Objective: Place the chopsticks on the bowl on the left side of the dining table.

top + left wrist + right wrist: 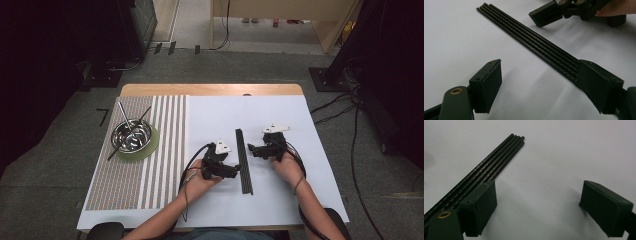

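Note:
A bundle of several thin black rods (244,161) lies lengthwise on the white sheet between the two hands. My left gripper (233,172) rests just left of the bundle's near half, open; in the left gripper view its jaws stand wide apart with bare sheet between them (544,87), and the rods (529,37) run behind the right-hand jaw. My right gripper (252,150) sits just right of the bundle, open; in the right gripper view (541,207) the rods (489,167) pass behind the left-hand jaw. The right gripper's jaw (546,15) shows far off in the left gripper view.
A steel bowl (131,136) with chopstick-like sticks across it stands on a green plate (150,146) on a striped mat (125,175) at the left. The white sheet (280,200) covers the table's middle and right. Cables trail from both grippers.

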